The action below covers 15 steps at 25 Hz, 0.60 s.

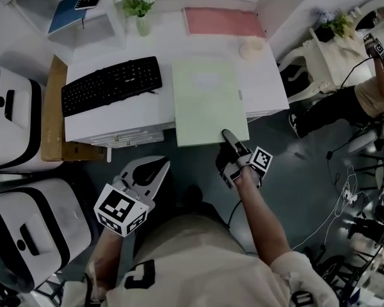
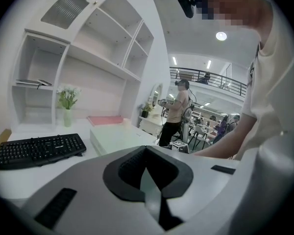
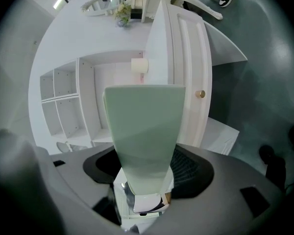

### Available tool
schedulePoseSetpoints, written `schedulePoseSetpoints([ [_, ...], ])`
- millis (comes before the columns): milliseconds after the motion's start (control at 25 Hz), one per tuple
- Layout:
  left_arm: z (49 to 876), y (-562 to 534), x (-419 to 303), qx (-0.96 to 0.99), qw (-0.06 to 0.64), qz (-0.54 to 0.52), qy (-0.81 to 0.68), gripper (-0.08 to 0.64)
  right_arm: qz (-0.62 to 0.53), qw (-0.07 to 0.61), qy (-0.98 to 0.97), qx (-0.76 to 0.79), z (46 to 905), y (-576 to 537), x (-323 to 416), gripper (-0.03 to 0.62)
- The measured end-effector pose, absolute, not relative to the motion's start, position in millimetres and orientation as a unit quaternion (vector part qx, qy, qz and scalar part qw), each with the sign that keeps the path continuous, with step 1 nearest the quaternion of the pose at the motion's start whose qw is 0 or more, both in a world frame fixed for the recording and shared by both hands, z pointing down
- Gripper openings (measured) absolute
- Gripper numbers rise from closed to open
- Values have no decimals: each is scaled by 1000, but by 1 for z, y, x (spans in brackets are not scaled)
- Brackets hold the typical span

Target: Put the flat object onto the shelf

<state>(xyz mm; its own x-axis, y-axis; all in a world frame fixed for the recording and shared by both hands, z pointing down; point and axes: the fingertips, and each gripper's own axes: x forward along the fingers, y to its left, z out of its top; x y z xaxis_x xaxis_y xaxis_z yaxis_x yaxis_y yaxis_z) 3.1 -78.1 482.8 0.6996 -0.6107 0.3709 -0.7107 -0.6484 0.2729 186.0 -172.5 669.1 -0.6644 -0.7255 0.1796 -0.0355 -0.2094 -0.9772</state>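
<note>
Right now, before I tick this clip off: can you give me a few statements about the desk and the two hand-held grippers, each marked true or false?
1. The right hand-held gripper is clamped on the near edge of the green folder. True.
2. The green folder already sits on the shelf. False: it is on the desk, with its near end hanging over the front edge.
3. In the head view, the keyboard lies left of the green folder. True.
4. The left hand-held gripper grips the keyboard. False: it is off the desk on the near side, with nothing between its jaws.
</note>
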Motion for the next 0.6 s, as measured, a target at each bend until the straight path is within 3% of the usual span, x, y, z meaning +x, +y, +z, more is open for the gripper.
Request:
schedulePoseSetpoints([
  [600, 471, -70, -7, 883, 178, 124, -417, 12, -705, 241, 611, -268, 616, -150, 167, 302],
])
